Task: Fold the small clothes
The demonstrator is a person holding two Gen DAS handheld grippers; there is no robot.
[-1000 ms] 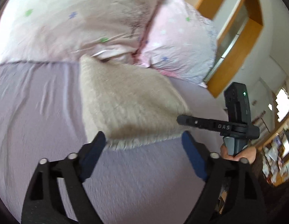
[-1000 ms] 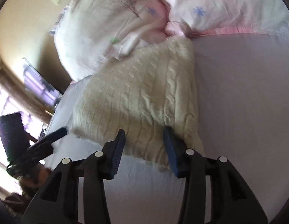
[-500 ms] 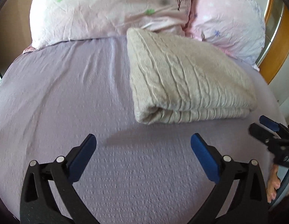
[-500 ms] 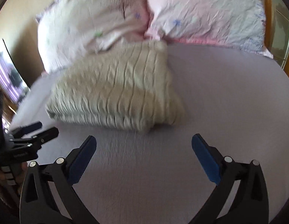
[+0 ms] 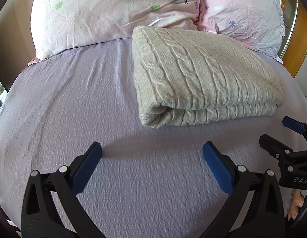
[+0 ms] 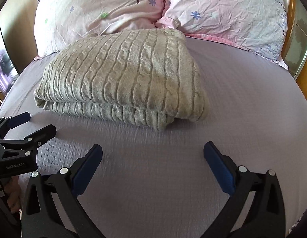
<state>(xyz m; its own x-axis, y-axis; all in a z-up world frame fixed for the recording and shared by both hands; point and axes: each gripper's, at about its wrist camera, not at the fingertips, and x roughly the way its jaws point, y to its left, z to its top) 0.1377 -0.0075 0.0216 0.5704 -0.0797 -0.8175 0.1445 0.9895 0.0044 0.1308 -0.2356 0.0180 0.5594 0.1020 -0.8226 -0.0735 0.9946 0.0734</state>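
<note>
I'm holding L gripper (image 5: 152, 148) & R gripper (image 6: 153, 148) w/ jaws spread wide, nothing in either, hovering over lilac sheet (image 5: 74, 103). Folded cable-knit sweater (image 6: 121, 73) is lying just ahead, far edge touching pink pillows (image 6: 222, 10).

We can only make out two bits of lettering here, and both sit on the grippers. In the left wrist view, the right gripper (image 5: 282, 132) pokes in from the right edge, and its black body carries pale capitals spelling "DAS". In the right wrist view, the left gripper (image 6: 32, 125) comes in from the left edge, and the black block behind its fingers has small grey print that we read as "GenRobot.AI", though the letters are tiny and a bit soft. The pillows (image 6: 222, 13) have printed flowers and a little tree, but we see no words on them.
</note>
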